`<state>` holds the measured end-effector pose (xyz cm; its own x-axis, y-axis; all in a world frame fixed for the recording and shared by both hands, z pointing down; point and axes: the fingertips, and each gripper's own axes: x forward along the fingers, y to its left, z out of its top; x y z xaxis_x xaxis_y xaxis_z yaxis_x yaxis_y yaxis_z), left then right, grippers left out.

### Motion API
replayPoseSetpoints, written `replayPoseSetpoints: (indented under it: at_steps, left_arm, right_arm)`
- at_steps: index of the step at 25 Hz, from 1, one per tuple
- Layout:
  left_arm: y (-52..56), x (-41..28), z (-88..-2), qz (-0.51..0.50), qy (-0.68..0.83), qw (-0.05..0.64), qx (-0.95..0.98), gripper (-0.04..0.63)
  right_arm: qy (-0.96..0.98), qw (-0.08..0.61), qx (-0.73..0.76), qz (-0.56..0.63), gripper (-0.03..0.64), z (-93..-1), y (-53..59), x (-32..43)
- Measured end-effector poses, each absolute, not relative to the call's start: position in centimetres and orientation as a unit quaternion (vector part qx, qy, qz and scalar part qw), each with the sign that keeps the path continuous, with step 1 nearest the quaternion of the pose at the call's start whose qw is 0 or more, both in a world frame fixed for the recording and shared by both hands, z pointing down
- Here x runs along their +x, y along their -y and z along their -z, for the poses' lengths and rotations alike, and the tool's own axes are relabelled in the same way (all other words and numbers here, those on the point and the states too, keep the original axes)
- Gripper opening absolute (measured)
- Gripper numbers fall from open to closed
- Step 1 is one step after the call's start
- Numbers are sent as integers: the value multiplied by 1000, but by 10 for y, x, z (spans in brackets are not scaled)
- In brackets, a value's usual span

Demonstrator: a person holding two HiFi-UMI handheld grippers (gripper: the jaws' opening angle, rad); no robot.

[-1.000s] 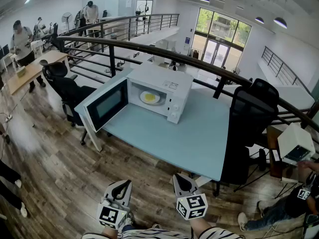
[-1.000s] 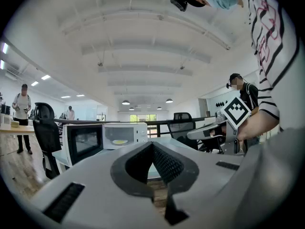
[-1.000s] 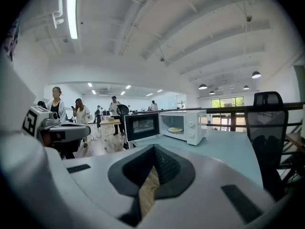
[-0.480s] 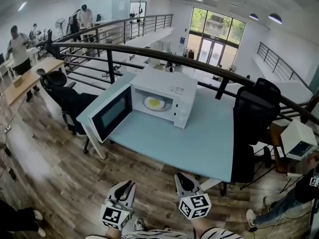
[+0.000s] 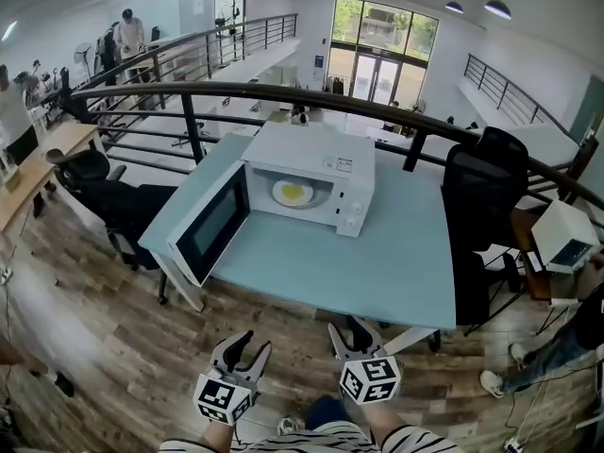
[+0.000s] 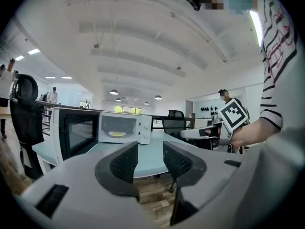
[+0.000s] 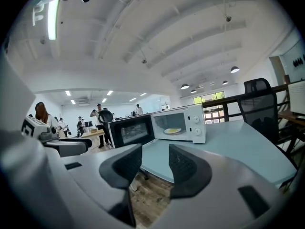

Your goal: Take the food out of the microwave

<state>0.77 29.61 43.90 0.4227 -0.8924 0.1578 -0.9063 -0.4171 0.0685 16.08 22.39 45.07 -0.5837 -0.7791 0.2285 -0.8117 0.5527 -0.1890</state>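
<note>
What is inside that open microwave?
A white plate with yellow food lies inside the microwave, whose door stands open. The microwave's top covers the upper back of the inside.

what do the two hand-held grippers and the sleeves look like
Both the left hand-held gripper and the right hand-held gripper have light grey bodies, dark ribbed pads and a cube of black-and-white square markers. The sleeves are white with dark stripes.
</note>
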Motion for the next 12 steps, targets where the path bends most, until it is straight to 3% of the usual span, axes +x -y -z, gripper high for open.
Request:
replayPoseSetpoints:
  at_steps: [12]
  left_arm:
    - [-169,-22,-459,-44,541,87,836,144]
  right_arm:
    - [864,68,479,-137,170,-468,-101,142]
